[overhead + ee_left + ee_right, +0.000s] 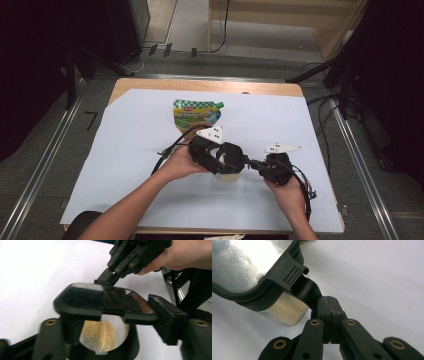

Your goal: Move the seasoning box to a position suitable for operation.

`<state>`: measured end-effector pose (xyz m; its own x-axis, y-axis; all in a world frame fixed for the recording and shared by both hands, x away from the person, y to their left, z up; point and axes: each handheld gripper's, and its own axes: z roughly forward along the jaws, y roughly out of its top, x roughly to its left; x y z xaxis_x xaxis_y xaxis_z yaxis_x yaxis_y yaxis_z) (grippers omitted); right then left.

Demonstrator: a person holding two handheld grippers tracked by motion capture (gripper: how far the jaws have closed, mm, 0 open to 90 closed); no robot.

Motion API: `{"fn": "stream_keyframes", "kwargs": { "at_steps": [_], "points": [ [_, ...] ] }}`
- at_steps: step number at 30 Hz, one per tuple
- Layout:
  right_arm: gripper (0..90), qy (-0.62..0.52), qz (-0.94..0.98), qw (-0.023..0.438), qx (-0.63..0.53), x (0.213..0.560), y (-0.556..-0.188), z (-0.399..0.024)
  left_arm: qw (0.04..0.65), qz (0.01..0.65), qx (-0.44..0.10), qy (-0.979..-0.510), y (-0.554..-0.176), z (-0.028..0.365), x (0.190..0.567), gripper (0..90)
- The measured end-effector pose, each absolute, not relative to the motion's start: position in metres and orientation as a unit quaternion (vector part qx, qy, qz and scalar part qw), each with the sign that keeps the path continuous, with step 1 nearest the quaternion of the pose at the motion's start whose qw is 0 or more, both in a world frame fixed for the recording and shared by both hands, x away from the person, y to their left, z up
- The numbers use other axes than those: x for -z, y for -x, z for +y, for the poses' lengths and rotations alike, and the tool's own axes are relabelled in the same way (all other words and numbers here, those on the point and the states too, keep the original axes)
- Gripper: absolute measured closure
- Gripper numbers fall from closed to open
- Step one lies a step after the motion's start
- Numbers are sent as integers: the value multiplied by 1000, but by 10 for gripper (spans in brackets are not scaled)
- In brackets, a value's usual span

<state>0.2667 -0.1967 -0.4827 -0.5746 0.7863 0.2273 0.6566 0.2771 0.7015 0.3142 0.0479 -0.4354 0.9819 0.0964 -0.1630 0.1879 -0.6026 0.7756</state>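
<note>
Covering most of a wooden table (150,84), a big white sheet (125,165) is seen in the high view. Small brown specks are dotted on the sheet in the right gripper view. A grey floor (45,165) is seen around the table, with metal rails (37,172) along both sides. Black cables (322,117) are trailed over the floor on the right, and dark stands are set at the far corners. A pale wooden wall is seen at the back.

A green pouch (197,116) with a checked top is laid flat on the far part of the sheet, apart from the hands.

A small box (101,336) with tan grains inside is set on the sheet, near the front middle. A black lid (105,303) with a shiny clear window is fitted on top of it.

The left gripper (110,326) is held around the box, with one black jaw on each side. The jaws are not fully closed, and it cannot be told if the box is pressed by them.

The right gripper (328,306) is squeezed tight on a black tab (308,291) at the lid's edge. Each gripper is held by one hand.
</note>
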Motion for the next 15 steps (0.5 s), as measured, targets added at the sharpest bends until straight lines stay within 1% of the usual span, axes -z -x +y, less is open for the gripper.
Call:
{"fn": "stream_keyframes", "kwargs": {
  "at_steps": [1,2,5,10,15],
  "points": [
    [900,-452,796,83,-395,483,-267,-197,433,82,51,-896,-313,46,434,405],
    [900,-452,796,83,-395,483,-267,-197,429,81,53,-898,-314,45,433,405],
    [900,-452,796,83,-395,483,-267,-197,421,87,68,-900,-315,43,430,451],
    [900,-452,796,83,-395,483,-266,-197,416,98,88,-900,-316,40,427,482],
    [900,-452,796,84,-394,483,-266,-197,411,108,101,-900,-317,38,425,494]
  ]
}}
